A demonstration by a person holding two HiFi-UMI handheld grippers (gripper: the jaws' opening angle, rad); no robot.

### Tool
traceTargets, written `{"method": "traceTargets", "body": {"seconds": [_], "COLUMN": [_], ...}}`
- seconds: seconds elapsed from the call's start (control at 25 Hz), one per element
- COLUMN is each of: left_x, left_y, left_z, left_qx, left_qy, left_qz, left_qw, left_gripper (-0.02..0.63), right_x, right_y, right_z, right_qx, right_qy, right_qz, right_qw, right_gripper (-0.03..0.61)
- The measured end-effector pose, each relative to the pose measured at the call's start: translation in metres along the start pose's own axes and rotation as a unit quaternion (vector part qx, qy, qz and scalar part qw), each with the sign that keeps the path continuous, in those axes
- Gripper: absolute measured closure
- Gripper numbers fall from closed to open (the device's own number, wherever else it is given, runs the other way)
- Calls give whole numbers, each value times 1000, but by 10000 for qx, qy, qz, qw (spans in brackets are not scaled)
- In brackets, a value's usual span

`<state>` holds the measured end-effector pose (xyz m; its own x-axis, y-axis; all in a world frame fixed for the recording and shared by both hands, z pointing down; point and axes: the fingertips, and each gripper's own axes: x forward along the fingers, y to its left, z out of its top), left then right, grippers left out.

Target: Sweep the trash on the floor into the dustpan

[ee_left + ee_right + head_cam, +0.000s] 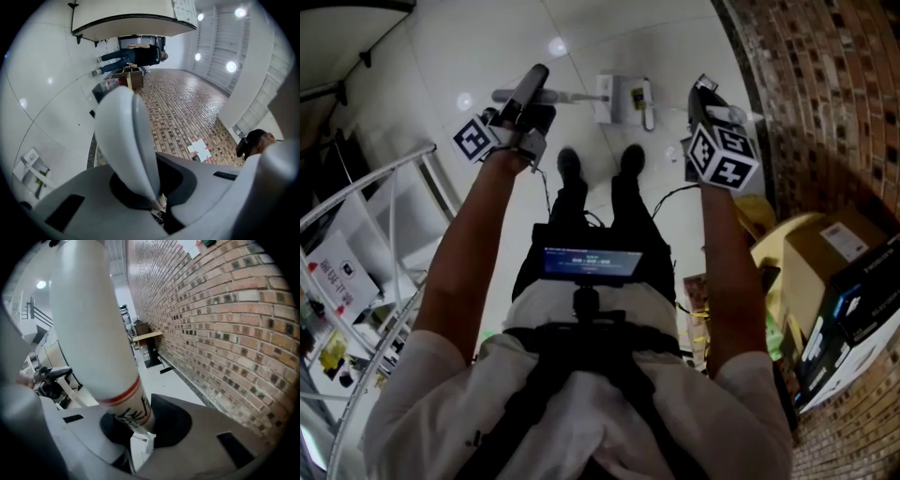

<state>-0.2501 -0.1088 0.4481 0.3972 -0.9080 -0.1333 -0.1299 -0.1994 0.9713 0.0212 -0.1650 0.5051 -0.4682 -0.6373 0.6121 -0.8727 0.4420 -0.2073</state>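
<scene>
In the head view my left gripper reaches out over the white tiled floor, shut on a pale grey handle that runs right to a white dustpan. The left gripper view shows that flat grey handle pinched between the jaws of the left gripper. My right gripper is shut on a white broom handle with a red stripe and black print, seated between the jaws of the right gripper. A small brush head lies by the dustpan. I see no trash.
My two shoes stand just behind the dustpan. A brick wall runs along the right, with cardboard boxes at its foot. A white railing curves on the left. Another person stands far off.
</scene>
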Motion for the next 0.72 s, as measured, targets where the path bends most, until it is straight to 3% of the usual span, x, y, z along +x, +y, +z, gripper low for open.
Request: {"method": "traceTargets", "body": {"seconds": [0.12, 0.24, 0.44, 0.72], "left_x": [2, 2, 7, 30], "left_y": [0, -7, -20, -29], "left_z": [3, 6, -3, -16], "left_qx": [-135, -289, -498, -463], "left_qy": [-112, -248, -369, -415], "left_qz": [-66, -265, -479, -457], "left_qw": [9998, 9989, 9969, 9970], "left_gripper": [614, 614, 614, 614], "right_x": [-12, -26, -41, -33], "right_y": [4, -8, -51, -131], "right_z": [10, 27, 72, 123], "right_qx": [2, -416, -1083, -1923], "right_qy": [-200, -380, -595, -562], "right_qz": [332, 334, 107, -513], "right_qw": [9992, 9979, 9923, 9784], "right_gripper": [548, 557, 561, 561]}}
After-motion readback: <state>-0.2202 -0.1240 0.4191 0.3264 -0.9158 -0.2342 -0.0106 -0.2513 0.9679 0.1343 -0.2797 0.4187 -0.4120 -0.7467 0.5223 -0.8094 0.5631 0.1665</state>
